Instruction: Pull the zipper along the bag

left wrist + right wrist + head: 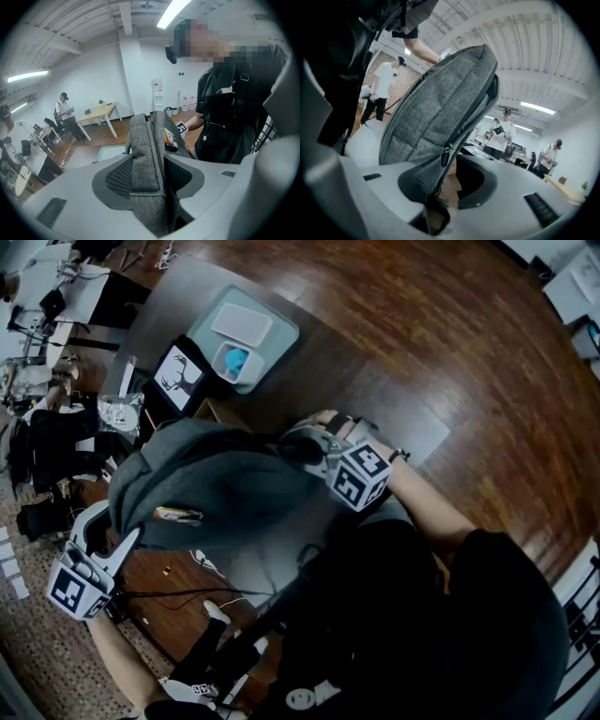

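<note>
- Right gripper (305, 446) sits closest, jaws nearly together, pinching the bag (225, 493) edge and a tan tab (447, 183) just under the pull (446, 155)
- Left gripper (114, 526) clamps the bag's other end, grey cloth squeezed between its pads, zip (158, 154) running away from it
- Bag is held between the two, over the near edge of the table (281, 362)
- Looks like set-up: ends braced, run not yet begun
- Next, I'd say: get a true hold on the pull itself, keep the left end taut, draw along the zip line
</note>
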The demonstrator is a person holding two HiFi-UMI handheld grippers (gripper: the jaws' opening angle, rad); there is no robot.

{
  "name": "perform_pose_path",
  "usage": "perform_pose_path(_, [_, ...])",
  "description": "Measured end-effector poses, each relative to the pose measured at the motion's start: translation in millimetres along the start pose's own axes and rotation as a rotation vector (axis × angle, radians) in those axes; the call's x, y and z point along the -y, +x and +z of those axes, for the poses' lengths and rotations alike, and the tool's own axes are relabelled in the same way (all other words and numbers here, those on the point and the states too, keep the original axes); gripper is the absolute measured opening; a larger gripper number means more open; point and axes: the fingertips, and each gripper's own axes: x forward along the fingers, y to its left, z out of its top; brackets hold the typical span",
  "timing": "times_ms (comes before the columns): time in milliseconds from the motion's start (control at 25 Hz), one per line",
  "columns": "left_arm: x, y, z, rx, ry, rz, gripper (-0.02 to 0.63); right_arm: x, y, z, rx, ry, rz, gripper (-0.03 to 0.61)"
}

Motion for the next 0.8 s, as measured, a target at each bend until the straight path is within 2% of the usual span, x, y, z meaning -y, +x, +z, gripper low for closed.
perform_pose_path(200, [7,2,5,-0.006,0.009,-0.006,0.199,-9,-1,5,0.083,0.03,0.238,0.124])
perform_pose_path(280, [8,2,5,-0.009,0.005,-0.008,0.199,-12,2,6,0.093,0.047,0.296,0.124])
perform_pose_path(440, [8,4,6,0.0,0.0,-0.012,0.199,-22,6,4,0.09,0.183,0.385,0.063])
perform_pose_path(520, [8,4,6,0.004,0.001,-0.013,0.199,-21,5,3,0.077,0.215,0.378,0.06])
perform_pose_path(680, [8,1,4,0.014,0.001,-0.007,0.199,-7,0,4,0.034,0.2,0.226,0.058])
perform_pose_path(800, [8,2,4,0.015,0.006,-0.007,0.199,-7,2,1,0.006,0.215,0.155,0.058])
